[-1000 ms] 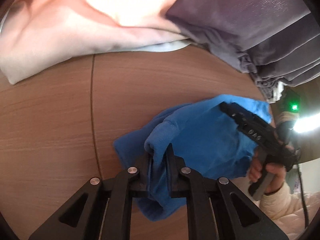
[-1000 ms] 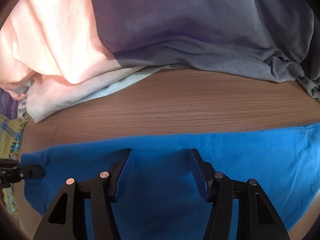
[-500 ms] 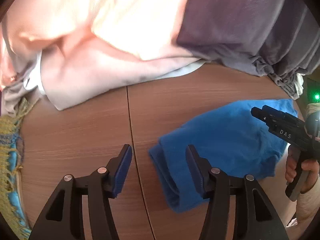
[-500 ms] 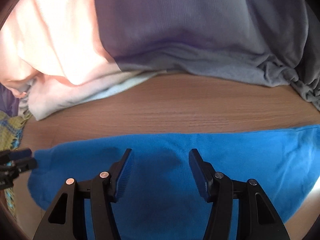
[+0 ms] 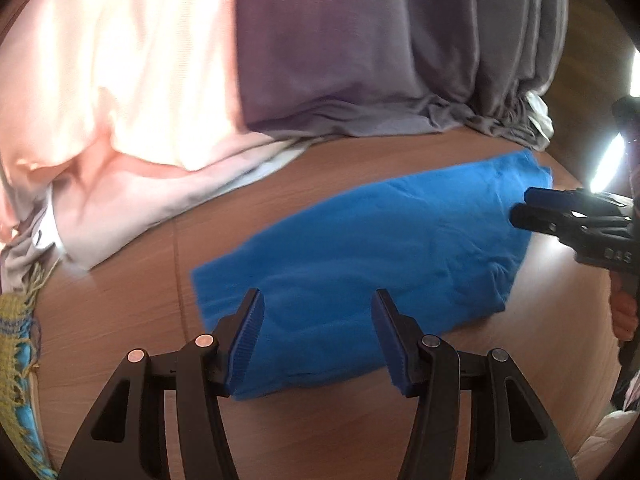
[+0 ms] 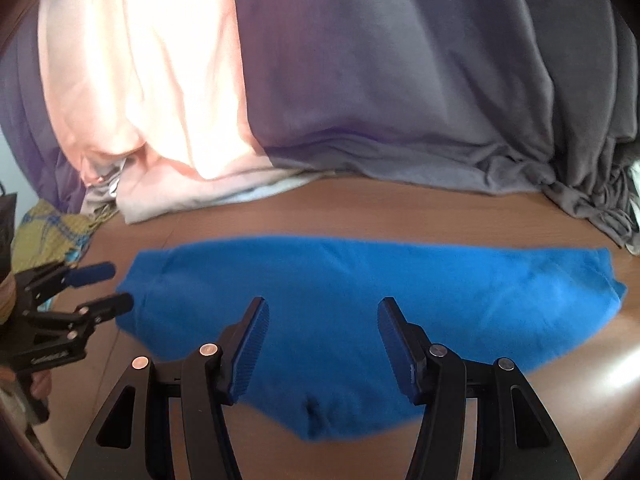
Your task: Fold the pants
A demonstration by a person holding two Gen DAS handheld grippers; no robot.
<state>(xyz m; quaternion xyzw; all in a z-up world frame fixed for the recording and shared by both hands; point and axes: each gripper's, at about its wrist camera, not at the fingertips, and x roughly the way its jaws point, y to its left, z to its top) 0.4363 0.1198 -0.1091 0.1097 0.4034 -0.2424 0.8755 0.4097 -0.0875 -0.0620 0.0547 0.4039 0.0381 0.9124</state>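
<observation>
The blue pants lay flat across the middle of the frame on the desk, both the left gripper and right gripper hovering with jaws spread and empty, so the next fold likely needed matching pinches at the outer edges

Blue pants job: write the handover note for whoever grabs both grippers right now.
Left gripper: open, empty, hovering over the left end of the blue pants.
Right gripper: open, empty, hovering over the near edge at the middle.
Pants: lying flat in a long strip across the wooden table, apart from the pile of pink and grey laundry behind them.
Done: they look folded lengthwise, leg over leg, though I cannot confirm the layers.
Left: probably grip one end, fold it across to the other, then smooth.
</observation>
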